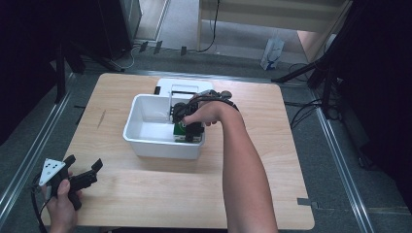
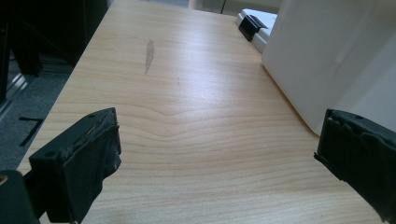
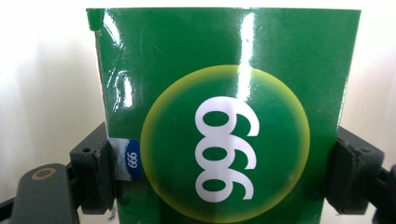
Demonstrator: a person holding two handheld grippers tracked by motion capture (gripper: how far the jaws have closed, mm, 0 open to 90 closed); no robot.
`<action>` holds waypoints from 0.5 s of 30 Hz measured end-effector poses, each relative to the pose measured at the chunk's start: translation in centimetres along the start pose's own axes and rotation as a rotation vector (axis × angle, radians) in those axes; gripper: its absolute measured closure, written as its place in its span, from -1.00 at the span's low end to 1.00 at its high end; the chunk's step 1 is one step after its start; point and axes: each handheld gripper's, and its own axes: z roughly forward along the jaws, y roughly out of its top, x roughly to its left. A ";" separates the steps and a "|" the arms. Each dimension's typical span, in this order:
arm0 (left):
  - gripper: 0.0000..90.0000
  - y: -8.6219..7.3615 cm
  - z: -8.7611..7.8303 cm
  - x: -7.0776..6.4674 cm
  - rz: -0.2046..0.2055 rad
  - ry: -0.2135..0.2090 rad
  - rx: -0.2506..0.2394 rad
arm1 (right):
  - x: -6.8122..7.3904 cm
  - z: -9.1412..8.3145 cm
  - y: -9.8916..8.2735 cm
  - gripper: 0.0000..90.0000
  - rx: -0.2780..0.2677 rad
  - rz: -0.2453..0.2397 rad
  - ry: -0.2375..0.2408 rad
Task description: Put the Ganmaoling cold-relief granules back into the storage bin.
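Right gripper [image 1: 190,127] reaches down into the white tub [image 1: 145,141] – jaws pinching the green box [image 3: 224,116] by its sides, prob. to keep it upright. Left gripper [image 1: 82,177] idles at desk [image 1: 194,189] edge, jaws spread, empty.

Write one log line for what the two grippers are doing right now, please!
right gripper: jaws shut on green box, inside white bin | left gripper: jaws open, holding nothing, over table
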 end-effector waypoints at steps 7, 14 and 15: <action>-1.00 0.0 0.0 0.0 0.001 -0.001 0.000 | 0.1 0.4 0.2 -0.69 0.030 0.002 -0.010; -1.00 0.0 0.0 0.0 0.001 0.002 0.000 | 0.1 -1.3 0.1 -0.72 -0.011 0.053 -0.058; -1.00 0.0 0.0 0.0 0.001 0.001 0.000 | 0.1 -1.5 0.1 -0.72 -0.017 0.057 -0.062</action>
